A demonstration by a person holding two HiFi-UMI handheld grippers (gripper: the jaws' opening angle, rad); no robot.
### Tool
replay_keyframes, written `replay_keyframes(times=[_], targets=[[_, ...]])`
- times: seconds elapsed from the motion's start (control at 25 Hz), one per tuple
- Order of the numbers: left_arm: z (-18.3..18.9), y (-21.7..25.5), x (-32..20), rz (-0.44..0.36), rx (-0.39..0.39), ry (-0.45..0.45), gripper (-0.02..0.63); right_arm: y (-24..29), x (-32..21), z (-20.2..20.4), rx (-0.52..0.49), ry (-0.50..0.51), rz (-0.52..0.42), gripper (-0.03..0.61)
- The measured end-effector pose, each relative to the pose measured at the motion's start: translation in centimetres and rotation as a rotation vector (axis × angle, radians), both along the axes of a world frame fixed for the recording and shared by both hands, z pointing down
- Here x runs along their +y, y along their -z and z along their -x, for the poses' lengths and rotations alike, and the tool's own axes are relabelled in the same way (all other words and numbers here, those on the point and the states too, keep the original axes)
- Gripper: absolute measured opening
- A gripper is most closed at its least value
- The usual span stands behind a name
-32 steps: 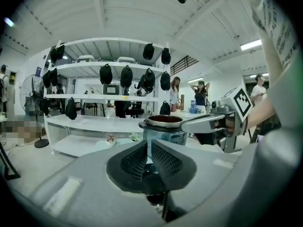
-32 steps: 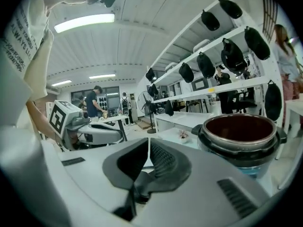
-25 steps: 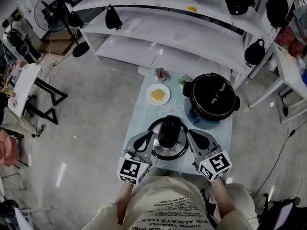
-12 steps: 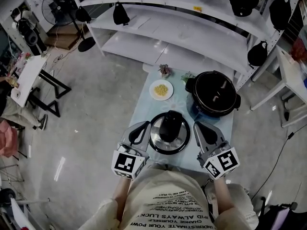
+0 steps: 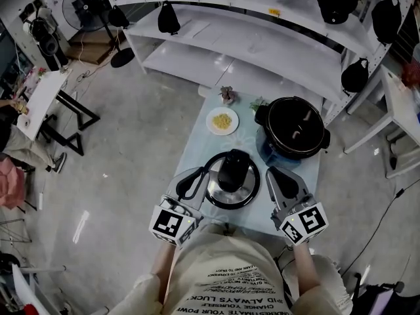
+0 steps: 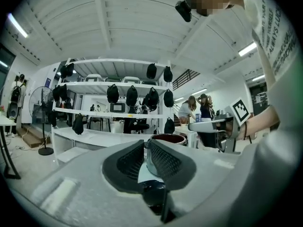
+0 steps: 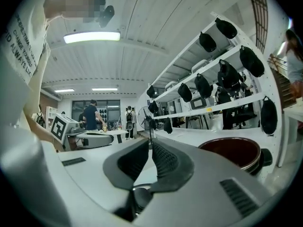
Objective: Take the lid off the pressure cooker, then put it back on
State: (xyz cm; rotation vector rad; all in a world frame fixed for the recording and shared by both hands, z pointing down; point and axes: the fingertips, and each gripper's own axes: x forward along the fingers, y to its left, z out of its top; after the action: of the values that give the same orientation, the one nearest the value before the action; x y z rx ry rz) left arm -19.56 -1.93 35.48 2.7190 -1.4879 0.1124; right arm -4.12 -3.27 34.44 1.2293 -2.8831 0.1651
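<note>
So the lid (image 5: pixel 231 181) is off the pressure cooker (image 5: pixel 293 135) and sits flat on the tabletop (image 5: pixel 197 146), right between the two grippers. It's round, with a chunky black handle in the middle and a shiny rim.

The left gripper (image 5: pixel 191 181) is at the lid's left edge. From the head view it overlaps the rim a bit, and I honestly can't tell whether it touches. Its own view shows the jaws clenched together with nothing pinched in them. The right gripper (image 5: pixel 279 179) is just off the lid's right edge, with a sliver of tabletop showing between them. Its jaws are also pressed together and empty. Both point level, away from the person, with their marker cubes back by the person's printed shirt.

The cooker is ahead of the right gripper and slightly to its right, standing open so you can see the dark inside. In the left gripper view it shows up straight past the jaw tips.

Further out, ahead of the left gripper, there's a small white plate (image 5: pixel 211 125) with something yellow on it. A little potted plant (image 5: pixel 227 95) sits past that at the far edge. Beyond the tabletop is a white shelf unit (image 5: pixel 216 51) with dark round things hanging off it.
</note>
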Motion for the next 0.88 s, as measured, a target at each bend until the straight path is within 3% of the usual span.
replay_keyframes(times=[0.08,0.16,0.24,0.56,0.72,0.88], targets=[[0.0,-0.1,0.1,0.007,-0.005,-0.006,0.035,-0.3,0.0,-0.1,0.006,-0.005,0.008,0.009],[-0.2,-0.1,0.0,0.013,-0.007,-0.014,0.083,-0.6,-0.1,0.0,0.007,-0.001,0.013,0.011],[-0.4,-0.3,0.0,0.023,-0.008,-0.020,0.115,-1.0,0.0,0.2,0.006,0.015,0.024,0.067],[-1.2,-1.9,0.6,0.081,-0.044,-0.061,0.215,-3.1,0.5,1.1,0.013,0.080,0.079,0.182],[-1.7,-3.3,0.6,0.118,-0.097,-0.117,0.255,-4.6,0.7,1.8,0.041,0.129,0.112,0.256],[-1.9,-5.0,0.4,0.158,-0.157,-0.185,0.273,-6.3,0.7,2.6,0.082,0.155,0.147,0.282]])
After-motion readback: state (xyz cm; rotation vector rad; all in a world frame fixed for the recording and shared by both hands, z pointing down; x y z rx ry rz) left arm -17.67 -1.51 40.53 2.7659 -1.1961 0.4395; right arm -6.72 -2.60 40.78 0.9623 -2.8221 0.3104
